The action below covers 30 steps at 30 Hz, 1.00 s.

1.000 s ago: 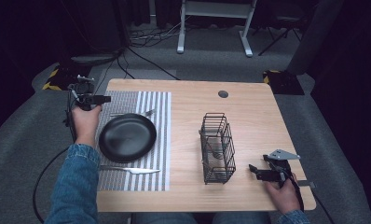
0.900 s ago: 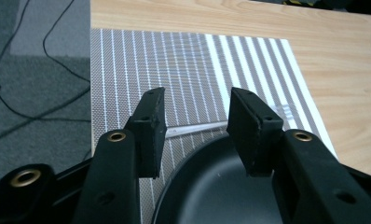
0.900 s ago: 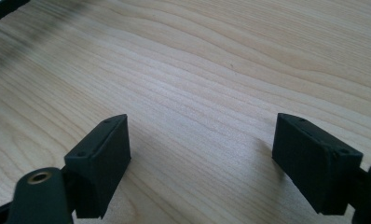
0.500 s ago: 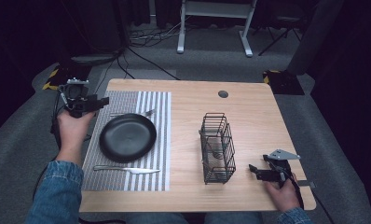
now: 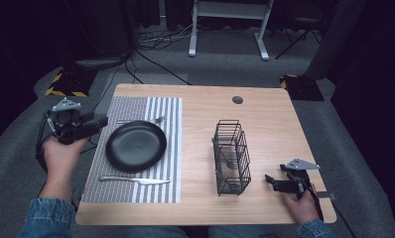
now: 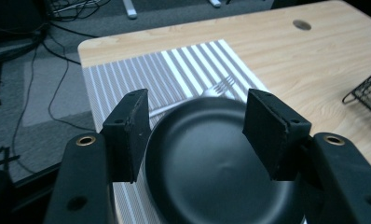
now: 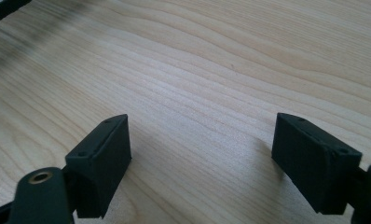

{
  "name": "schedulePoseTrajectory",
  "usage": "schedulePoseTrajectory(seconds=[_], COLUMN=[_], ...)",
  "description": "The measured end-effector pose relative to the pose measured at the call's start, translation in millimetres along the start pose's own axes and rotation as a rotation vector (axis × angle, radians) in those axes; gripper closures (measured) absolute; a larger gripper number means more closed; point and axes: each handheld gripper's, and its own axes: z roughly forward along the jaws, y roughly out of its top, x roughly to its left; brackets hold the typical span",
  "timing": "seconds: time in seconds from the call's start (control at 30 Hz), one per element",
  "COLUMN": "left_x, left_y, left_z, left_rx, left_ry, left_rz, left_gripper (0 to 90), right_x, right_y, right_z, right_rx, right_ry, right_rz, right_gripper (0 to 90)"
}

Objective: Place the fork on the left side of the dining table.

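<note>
A black plate (image 5: pixel 136 146) lies on a striped placemat (image 5: pixel 161 111), with a fork (image 5: pixel 142 120) just behind it and a knife (image 5: pixel 136 180) in front. My left gripper (image 5: pixel 104 121) hovers off the table's left edge and points right at the plate. Its jaws have just been opening and hold nothing. In the left gripper view the open gripper (image 6: pixel 197 135) frames the plate (image 6: pixel 221 177) and the fork (image 6: pixel 216 88) beyond. My right gripper (image 5: pixel 269 180) rests open on the bare wood at the near right, empty (image 7: pixel 202 158).
A black wire basket (image 5: pixel 231 157) stands upright right of centre, between the plate and the right gripper. A round cable hole (image 5: pixel 237 99) sits near the table's far edge. Cables and a desk frame lie on the grey floor beyond.
My left hand has drawn back from the plate's far-left rim, going left and toward the person, off the table edge. Its jaws stand wider. The right hand has not moved.
</note>
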Motion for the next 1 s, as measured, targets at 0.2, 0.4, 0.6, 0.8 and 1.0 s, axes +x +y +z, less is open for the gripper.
schedulePoseTrajectory(seconds=[0.2, 0.4, 0.6, 0.8, 1.0], left_x=[-13.1, -27.9, -39.3, -50.0, -52.8], left_y=[-14.9, -25.3, -35.4, -45.8, -62.9], left_z=[-16.5, -30.5, -42.1, -49.6, -49.2], left_rx=[0.005, 0.02, 0.039, 0.04, 0.031], left_ry=[0.015, 0.023, 0.021, -0.005, -0.059], left_rz=[0.046, 0.09, 0.119, 0.137, 0.094], left_gripper=[41.1, 41.0, 38.6, 37.8, 35.4], right_x=[0.0, 0.0, 0.0, 0.1, 0.2], right_y=[0.3, 0.4, 0.4, 0.4, 0.3], right_z=[0.4, 0.6, 0.5, 0.5, 0.3], right_rx=[0.0, -0.001, -0.001, -0.002, -0.001], right_ry=[0.002, 0.002, 0.003, 0.002, 0.003], right_rz=[-0.001, -0.002, -0.002, -0.002, -0.003], right_gripper=[19.8, 19.9, 19.9, 19.9, 19.9])
